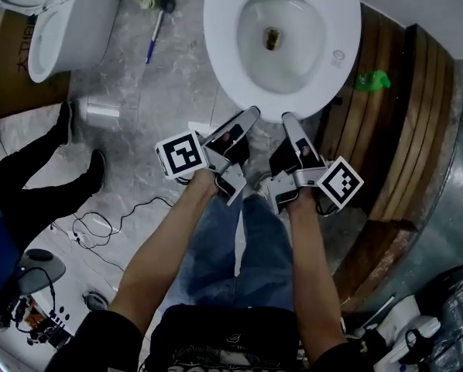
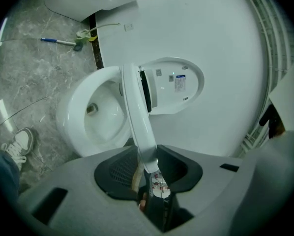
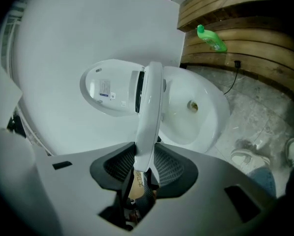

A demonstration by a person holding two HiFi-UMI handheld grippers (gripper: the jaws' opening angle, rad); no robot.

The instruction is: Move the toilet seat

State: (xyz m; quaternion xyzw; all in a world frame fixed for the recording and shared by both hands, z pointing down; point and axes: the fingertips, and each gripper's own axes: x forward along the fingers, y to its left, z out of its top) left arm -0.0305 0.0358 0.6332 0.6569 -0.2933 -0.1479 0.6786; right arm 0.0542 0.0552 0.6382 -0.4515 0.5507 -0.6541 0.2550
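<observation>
Grey marble floor (image 1: 138, 107) surrounds the toilet (image 1: 216, 14), its back cut off at the head view's top, a brush (image 1: 156, 31) upper left and green bottle (image 1: 371, 80) right, while left gripper (image 2: 148, 168) and right gripper (image 3: 142, 173) clamp the front rim of the seat (image 2: 137, 117), raised edge-on off the toilet, long axis running up-frame.

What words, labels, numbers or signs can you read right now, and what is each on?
Cardboard box: dark print, too blurred to read.
Sticker on the toilet lid: too small to read.
Round mark on the toilet: too small to read.
Marker cubes: square patterns, no words.
Tan strip deep in the right gripper view: print, unreadable.
</observation>
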